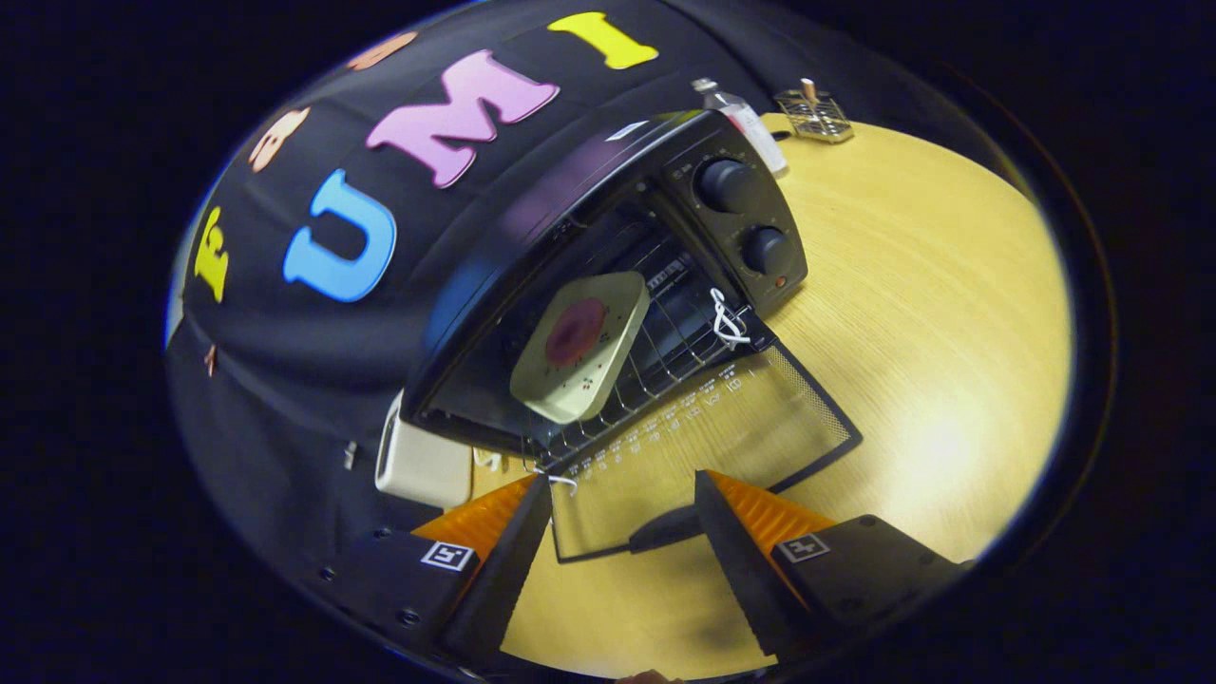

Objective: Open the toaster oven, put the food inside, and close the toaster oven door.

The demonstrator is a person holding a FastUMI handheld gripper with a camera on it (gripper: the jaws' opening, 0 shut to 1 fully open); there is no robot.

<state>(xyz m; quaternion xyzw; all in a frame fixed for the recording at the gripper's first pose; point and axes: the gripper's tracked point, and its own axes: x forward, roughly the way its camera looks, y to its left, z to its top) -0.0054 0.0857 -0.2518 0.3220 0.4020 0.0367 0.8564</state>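
Note:
A black toaster oven (589,237) stands on the wooden table (931,313) with its glass door (703,446) folded down flat toward me. Inside, on the wire rack (665,366), rests a pale square plate (581,347) with a dark red round piece of food (576,331) on it. My gripper (622,494) is open, and its fingers (518,541) straddle the front edge of the lowered door. The door's dark handle (665,529) lies between the fingers, touching neither that I can tell.
Two knobs (727,185) sit on the oven's right panel. A white string (727,321) is tied at the rack's right side. A clear bottle (750,119) and a small wire holder (814,114) stand behind the oven. A white box (418,465) sits left of it.

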